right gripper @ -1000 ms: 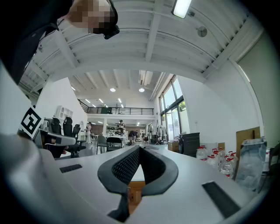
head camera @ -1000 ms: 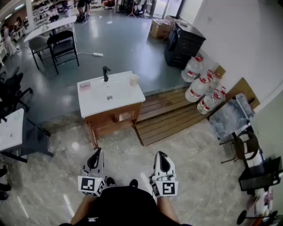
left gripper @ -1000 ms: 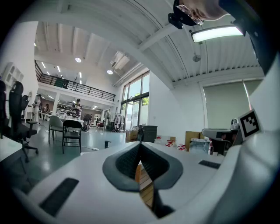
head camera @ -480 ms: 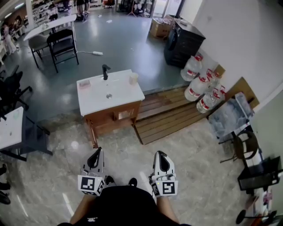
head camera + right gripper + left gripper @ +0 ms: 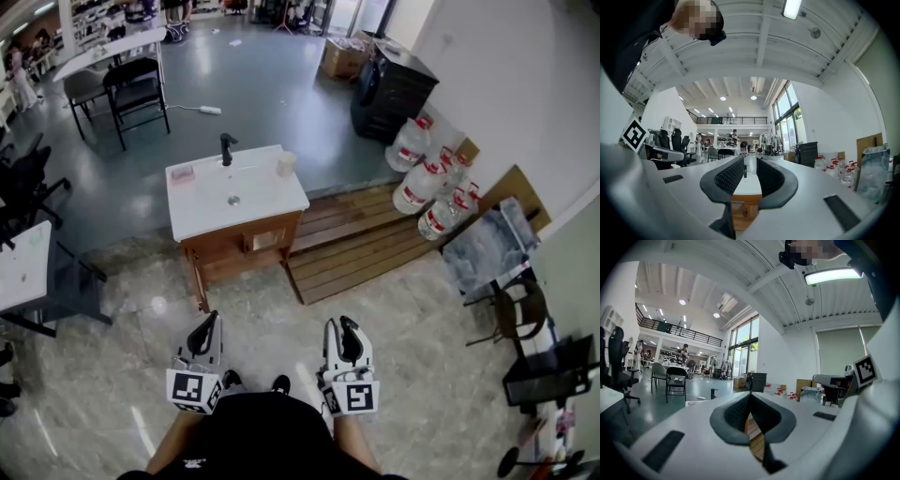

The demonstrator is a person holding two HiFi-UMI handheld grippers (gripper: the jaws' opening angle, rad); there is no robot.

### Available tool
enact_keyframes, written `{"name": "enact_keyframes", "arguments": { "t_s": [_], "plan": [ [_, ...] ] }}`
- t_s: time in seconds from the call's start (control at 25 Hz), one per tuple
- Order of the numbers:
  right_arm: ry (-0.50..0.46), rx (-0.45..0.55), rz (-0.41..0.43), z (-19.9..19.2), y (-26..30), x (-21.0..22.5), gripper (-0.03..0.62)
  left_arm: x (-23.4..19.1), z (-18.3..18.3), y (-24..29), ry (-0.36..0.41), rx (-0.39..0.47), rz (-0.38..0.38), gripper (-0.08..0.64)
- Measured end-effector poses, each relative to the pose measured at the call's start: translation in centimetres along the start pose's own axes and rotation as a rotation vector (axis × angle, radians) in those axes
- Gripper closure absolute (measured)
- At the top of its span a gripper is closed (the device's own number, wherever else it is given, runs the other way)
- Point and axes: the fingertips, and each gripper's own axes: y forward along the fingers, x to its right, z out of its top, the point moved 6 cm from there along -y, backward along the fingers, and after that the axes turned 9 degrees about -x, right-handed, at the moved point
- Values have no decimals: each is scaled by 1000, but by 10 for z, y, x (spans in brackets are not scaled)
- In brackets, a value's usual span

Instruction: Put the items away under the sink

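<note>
**Q:** Big open hall, pale tiled floor up close and grey floor further back. Where is everything placed right now?

**A:** A small sink on a wooden cabinet is seen standing well ahead, out in the open. On its white surface a black faucet is mounted at the far edge. A pale cup is set at the far right corner and a pinkish block at the far left. A wooden pallet is laid just beside the cabinet on the right, and water jugs are piled against the wall beyond it.

**Q:** And the tools?

**A:** Both are held low, close to the person's body and well apart from the sink, with nothing touched. The left tool is pressed together at its tips, with nothing caught in it. The right tool is spread a little, with nothing between the pads. The sink is framed through that gap in the right gripper view.
</note>
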Motion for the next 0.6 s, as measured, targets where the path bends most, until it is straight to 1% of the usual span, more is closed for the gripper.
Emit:
{"name": "enact_keyframes", "arguments": {
  "t_s": [0.08, 0.24, 0.44, 0.6],
  "plan": [
    [10, -9, -4, 2, 0, 0, 465, -1, 1, -1, 0, -1, 1, 554],
    [15, 17, 20, 1, 0, -2, 385, -3, 3, -3, -1, -1, 1, 554],
    [27, 21, 28, 3, 1, -4, 301, -5, 1, -4, 1, -6, -6, 554],
    [93, 25, 8, 5, 1, -5, 225, -9, 5, -5, -4, -10, -10, 554]
  ]
}}
